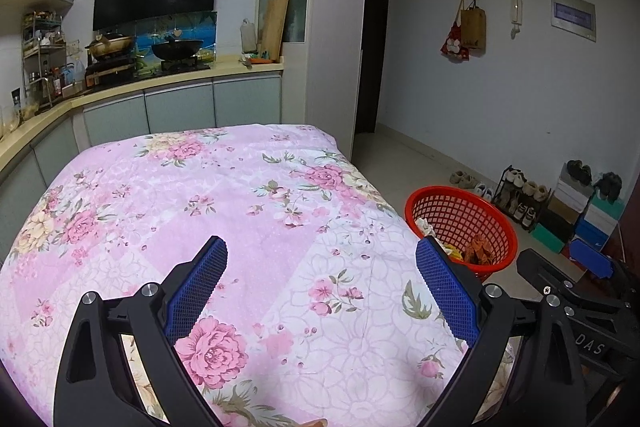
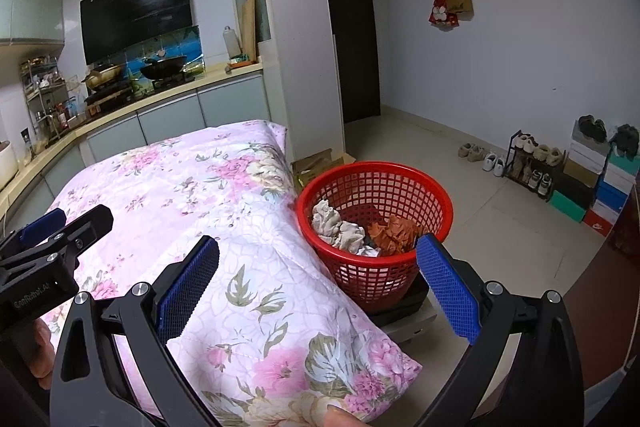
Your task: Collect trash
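A: On the pink floral quilt (image 1: 248, 227), is there anything lying about?
B: From the left wrist view I see only the flower print. The left tool (image 1: 320, 267) hangs over it with its blue pads spread wide and nothing between them.

A: Where is the trash?
B: In the red mesh basket (image 2: 400, 275), just beside the quilt's edge, on the right. Crumpled whitish paper (image 2: 340, 227) sits in the middle, and an orange-brown crumpled piece (image 2: 394, 231) lies against it, toward the basket's right side.

A: What does the basket stand on?
B: A dark flat slab (image 2: 404, 303), itself on something pale; I cannot tell what either is.

A: And the right tool (image 2: 318, 267)?
B: Also wide and empty, above the quilt's edge and the basket's near rim.

A: Anything farther off?
B: A shoe rack (image 2: 528, 163) by the far wall, and a wok (image 2: 164, 69) on the kitchen worktop (image 2: 224, 73).
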